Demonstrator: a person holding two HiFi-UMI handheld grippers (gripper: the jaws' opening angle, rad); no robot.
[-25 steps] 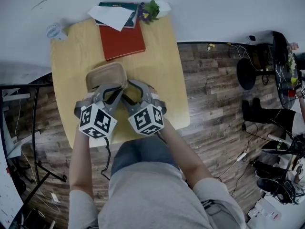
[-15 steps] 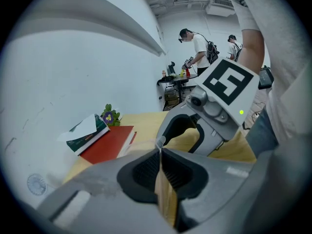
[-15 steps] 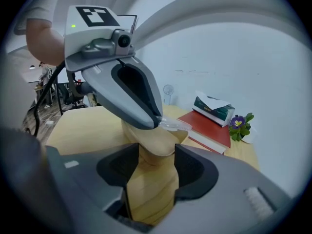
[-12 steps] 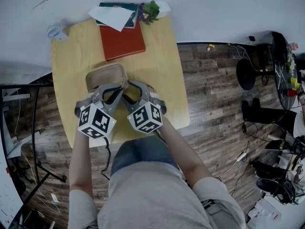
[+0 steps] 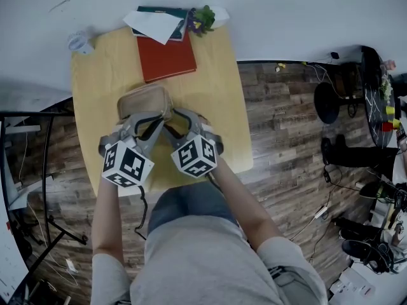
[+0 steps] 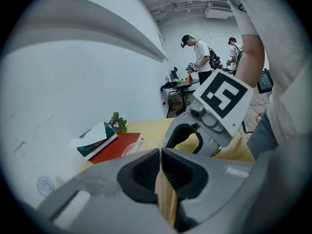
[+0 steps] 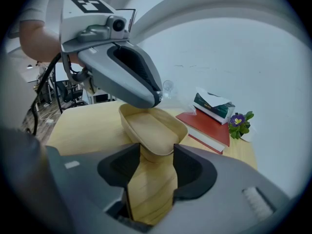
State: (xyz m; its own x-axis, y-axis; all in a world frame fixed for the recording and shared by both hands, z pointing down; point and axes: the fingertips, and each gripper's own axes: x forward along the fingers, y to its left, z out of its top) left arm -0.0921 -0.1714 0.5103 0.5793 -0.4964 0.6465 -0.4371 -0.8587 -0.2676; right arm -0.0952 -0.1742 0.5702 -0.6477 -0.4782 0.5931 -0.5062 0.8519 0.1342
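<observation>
A tan oval bowl (image 5: 143, 100) stands in the middle of a light wooden table (image 5: 219, 107). My right gripper (image 5: 170, 123) is shut on the bowl's near end; in the right gripper view the bowl (image 7: 151, 126) runs forward from between the pads of the right gripper (image 7: 157, 155), and its inside is bare. My left gripper (image 5: 159, 123) hangs just above the bowl's near rim, with its tip (image 7: 156, 100) over the bowl. In its own view the left gripper (image 6: 160, 155) is shut on the edge of a thin clear lid (image 6: 130, 149).
A red book (image 5: 166, 57) lies at the table's far side, with a green book and a loose white sheet (image 5: 156, 21) behind it. A small potted flower (image 5: 202, 18) stands beside them and a clear cup (image 5: 79, 42) at the far left corner. People (image 6: 200, 52) work at a distant desk.
My left gripper has risen with the clear lid, so the bowl's inside now shows. The right gripper has stayed on the bowl's near end.
</observation>
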